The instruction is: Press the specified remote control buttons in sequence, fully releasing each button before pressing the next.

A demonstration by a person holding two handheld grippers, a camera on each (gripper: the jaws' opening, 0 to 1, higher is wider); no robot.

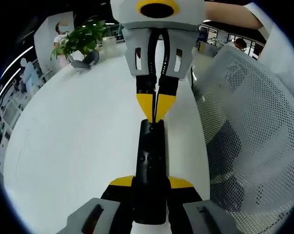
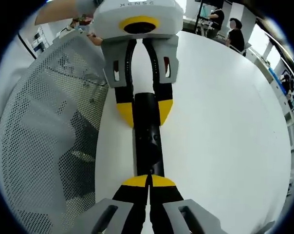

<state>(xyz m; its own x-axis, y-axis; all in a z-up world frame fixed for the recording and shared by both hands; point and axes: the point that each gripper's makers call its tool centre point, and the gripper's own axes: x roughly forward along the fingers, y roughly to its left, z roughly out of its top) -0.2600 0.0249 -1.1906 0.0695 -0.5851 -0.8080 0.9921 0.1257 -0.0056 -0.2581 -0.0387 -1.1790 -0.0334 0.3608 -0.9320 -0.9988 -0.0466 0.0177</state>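
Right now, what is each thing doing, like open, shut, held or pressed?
Remote: held above the table, gripped at one end.
Left gripper: shut on remote.
Right gripper: shut, tips on the remote's other end.
Table: bare white top.
Mesh chair: beside the table.

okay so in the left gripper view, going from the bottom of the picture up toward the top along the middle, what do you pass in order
Left gripper clamped on the near end of the remote control → the remote's buttoned face → right gripper, its closed yellow tips on the remote's far end → white table beyond → potted plant far off.
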